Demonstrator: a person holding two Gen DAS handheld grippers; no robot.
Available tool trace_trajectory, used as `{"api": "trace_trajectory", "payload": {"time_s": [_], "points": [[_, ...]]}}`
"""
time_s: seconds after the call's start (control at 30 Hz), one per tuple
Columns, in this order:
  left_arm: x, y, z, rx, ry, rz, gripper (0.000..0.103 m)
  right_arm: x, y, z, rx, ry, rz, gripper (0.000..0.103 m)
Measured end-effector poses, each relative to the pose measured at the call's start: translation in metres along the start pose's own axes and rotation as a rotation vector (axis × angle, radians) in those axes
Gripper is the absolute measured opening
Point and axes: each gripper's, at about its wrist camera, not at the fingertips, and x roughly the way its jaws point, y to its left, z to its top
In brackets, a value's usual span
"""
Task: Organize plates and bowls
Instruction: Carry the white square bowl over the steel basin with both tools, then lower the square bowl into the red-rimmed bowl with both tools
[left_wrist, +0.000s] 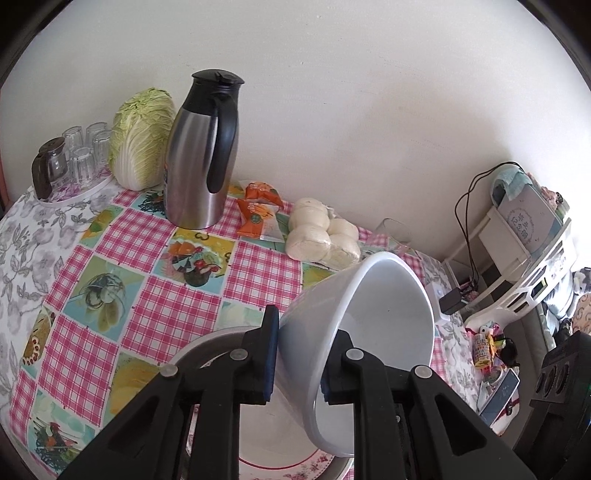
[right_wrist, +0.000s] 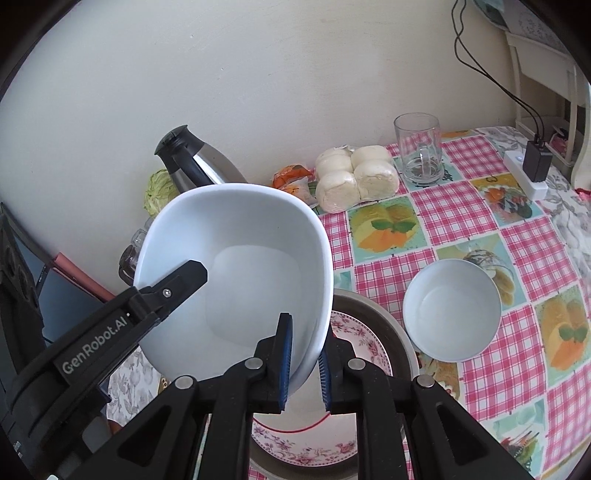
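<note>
A large white bowl hangs tilted above the table, held by both grippers. My left gripper is shut on its wall, one pad outside and one inside. My right gripper is shut on the rim at the opposite side. In the right wrist view, one of the left gripper's fingers reaches into the bowl from the left. Under the bowl lies a floral plate inside a metal basin. A smaller white bowl stands upright on the checked tablecloth, right of the basin.
Along the wall stand a steel thermos jug, a cabbage, a tray of upturned glasses, orange snack packets, bagged buns and a glass mug. A power strip with a plugged adapter lies at the table's right edge.
</note>
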Motion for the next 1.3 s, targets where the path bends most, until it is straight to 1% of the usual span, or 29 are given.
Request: {"api": "trace_trajectory", "payload": {"time_s": [0.17, 0.33, 0.47, 0.67, 0.9, 1.13, 1.3], "points": [[0.002, 0.0, -0.004, -0.02, 0.025, -0.049, 0.022, -0.005, -0.008, -0.003, 0.008, 0.002, -0.006, 0.016], [0.001, 0.006, -0.008, -0.043, 0.041, -0.062, 0.023, -0.002, -0.012, -0.009, 0.016, 0.039, 0.012, 0.016], [0.0, 0.01, -0.011, -0.061, 0.047, -0.075, 0.023, 0.001, -0.012, -0.014, 0.008, 0.06, 0.003, 0.016], [0.002, 0.018, -0.015, -0.073, 0.058, -0.051, 0.023, 0.009, -0.008, -0.019, -0.01, 0.098, -0.009, 0.016], [0.004, 0.029, -0.02, -0.096, 0.073, -0.033, 0.023, 0.02, -0.006, -0.022, -0.02, 0.139, -0.002, 0.016], [0.015, 0.039, -0.025, -0.113, 0.115, -0.009, 0.023, 0.028, -0.004, -0.023, -0.026, 0.171, -0.014, 0.016], [0.022, 0.037, -0.027, -0.098, 0.146, 0.022, 0.024, 0.032, -0.003, -0.025, -0.028, 0.188, -0.026, 0.018]]}}
